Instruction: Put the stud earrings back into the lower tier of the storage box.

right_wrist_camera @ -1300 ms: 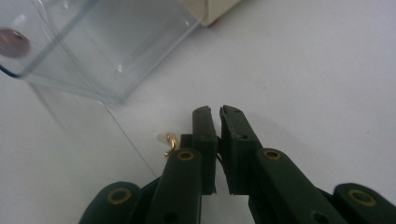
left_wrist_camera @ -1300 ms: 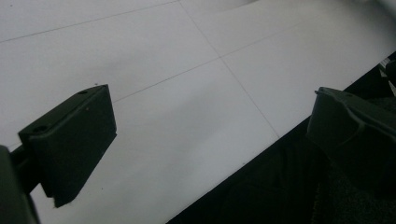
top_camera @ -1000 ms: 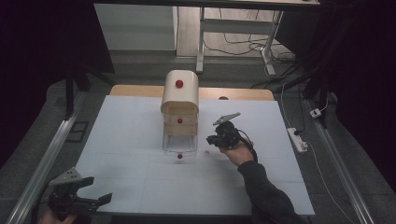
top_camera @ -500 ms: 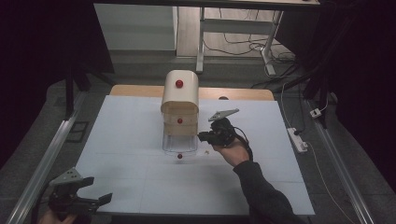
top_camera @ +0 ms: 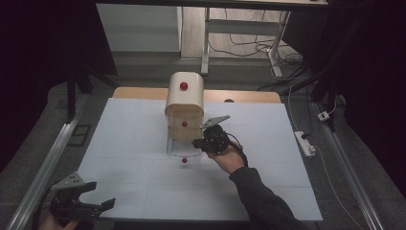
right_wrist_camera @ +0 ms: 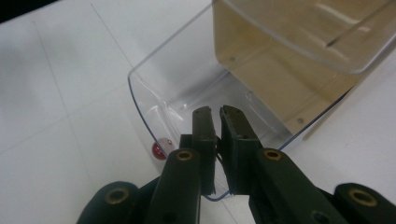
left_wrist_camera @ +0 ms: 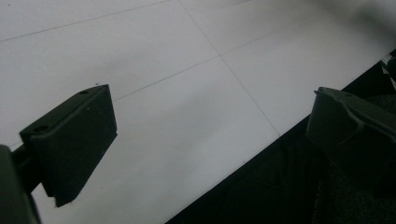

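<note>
While we hold our right tongs over the pulled-out clear drawer, their jaws stand nearly closed with nothing between them, and the tips hang just above the drawer's side wall in the right gripper view. That drawer is the lowest one of the small beige cabinet that stands in the middle of the white tabletop; it is empty, and its red knob faces us. Two more red knobs sit on the cabinet's front above it. Our left tongs hover over the near left corner of the tabletop, well apart from the cabinet, with jaws wide open and empty.
</note>
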A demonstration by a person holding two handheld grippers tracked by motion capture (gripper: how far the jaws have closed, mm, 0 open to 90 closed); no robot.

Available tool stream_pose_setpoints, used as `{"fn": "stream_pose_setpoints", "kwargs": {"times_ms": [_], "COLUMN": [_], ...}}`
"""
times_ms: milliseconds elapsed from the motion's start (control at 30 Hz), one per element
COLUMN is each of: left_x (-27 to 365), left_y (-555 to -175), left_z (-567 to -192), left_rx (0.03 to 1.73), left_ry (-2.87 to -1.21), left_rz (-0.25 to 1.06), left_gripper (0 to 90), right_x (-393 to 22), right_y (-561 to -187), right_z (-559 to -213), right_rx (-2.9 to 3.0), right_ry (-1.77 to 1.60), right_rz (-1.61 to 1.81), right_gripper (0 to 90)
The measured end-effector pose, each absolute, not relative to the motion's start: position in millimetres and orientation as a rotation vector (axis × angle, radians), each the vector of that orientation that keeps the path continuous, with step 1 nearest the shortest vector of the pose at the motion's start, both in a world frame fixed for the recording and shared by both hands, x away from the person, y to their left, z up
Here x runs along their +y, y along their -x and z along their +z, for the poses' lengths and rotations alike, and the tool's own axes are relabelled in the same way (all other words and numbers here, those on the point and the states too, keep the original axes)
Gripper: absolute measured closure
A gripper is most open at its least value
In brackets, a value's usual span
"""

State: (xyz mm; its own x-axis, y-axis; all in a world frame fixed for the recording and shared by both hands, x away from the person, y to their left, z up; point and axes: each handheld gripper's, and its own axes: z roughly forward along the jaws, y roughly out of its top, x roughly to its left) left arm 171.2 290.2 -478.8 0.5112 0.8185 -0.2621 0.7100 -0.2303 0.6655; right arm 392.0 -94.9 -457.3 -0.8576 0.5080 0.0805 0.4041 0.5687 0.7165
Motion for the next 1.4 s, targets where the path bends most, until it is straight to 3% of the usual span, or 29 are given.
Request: {"fn": "stream_pose_setpoints", "kwargs": {"times_ms": [67, 367, 633, 667, 700, 800, 900, 1400], "left_x": [290.3, 289.8, 289.8, 289.8, 289.8, 289.9, 290.0, 290.0], "left_y": [-171.4, -170.8, -171.0, -171.0, -171.0, -170.9, -171.0, -171.2], "left_z": [-478.8, -478.6, -478.7, -478.7, -478.7, -478.7, -478.7, -478.8], "left_rx": [1.249, 1.241, 1.244, 1.244, 1.244, 1.243, 1.243, 1.244], "left_ry": [-1.994, -2.001, -1.999, -1.998, -1.998, -1.999, -1.998, -1.997], "left_rz": [0.180, 0.186, 0.185, 0.185, 0.185, 0.185, 0.184, 0.181], "left_gripper": [1.3, 1.4, 1.3, 1.4, 1.4, 1.4, 1.4, 1.5], "right_x": [-93.4, -97.5, -115.8, -121.0, -121.0, -129.8, -133.8, -147.0], "right_y": [-392.9, -391.0, -396.7, -398.8, -398.8, -404.0, -406.4, -420.1], "right_z": [-463.8, -454.6, -451.5, -451.8, -451.8, -455.0, -458.7, -505.1], "right_rx": [2.668, 2.611, 2.579, 2.565, 2.565, 2.563, 2.542, 2.619], "right_ry": [-0.779, -0.792, -0.846, -0.863, -0.863, -0.899, -0.916, -0.954], "right_rz": [1.141, 1.151, 1.105, 1.107, 1.107, 1.056, 1.019, 0.854], "right_gripper": [83.0, 57.9, 31.4, 24.3, 24.3, 8.2, 1.9, 0.0]}}
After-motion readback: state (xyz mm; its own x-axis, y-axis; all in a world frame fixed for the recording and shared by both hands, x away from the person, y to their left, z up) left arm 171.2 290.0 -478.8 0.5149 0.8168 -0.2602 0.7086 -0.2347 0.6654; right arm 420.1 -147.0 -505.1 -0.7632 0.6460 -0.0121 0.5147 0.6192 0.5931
